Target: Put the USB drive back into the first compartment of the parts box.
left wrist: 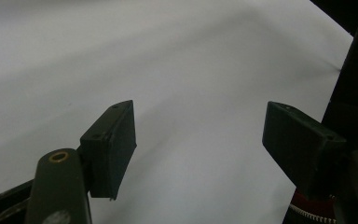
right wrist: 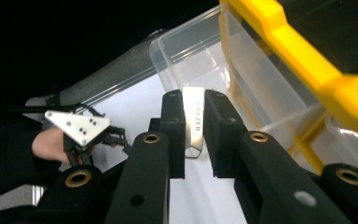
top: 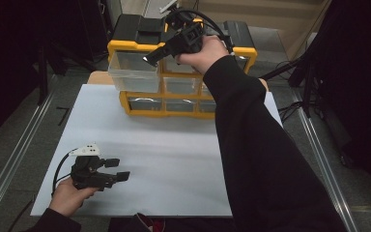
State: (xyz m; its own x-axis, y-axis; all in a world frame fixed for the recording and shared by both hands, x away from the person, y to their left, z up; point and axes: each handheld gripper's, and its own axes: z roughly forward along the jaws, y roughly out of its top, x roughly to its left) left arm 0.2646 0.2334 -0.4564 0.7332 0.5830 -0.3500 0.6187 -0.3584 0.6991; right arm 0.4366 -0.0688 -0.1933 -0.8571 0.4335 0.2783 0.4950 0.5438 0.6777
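Note:
A small flat silver tag (right wrist: 194, 122) with lettering on it is pinched between the pads of my right gripper (right wrist: 194, 128), which is shut on it. In the high view the right gripper (top: 150, 58) is raised at the top of a yellow and black drawer cabinet (top: 140, 46), just above its pulled-out clear drawer (top: 131, 72). The right gripper view has that drawer (right wrist: 200, 51) just beyond the jaws and apparently empty. My left gripper (top: 117, 169) rests low on the white sheet (top: 174, 159) at the front left. It stands open with nothing between its fingers (left wrist: 114, 144).
The cabinet (right wrist: 298, 46) holds several more clear drawers, all pushed in, and stands at the far edge of the white sheet. A dark sleeve (top: 251, 145) crosses the right half of the table. Metal rails (top: 14, 159) run along both sides.

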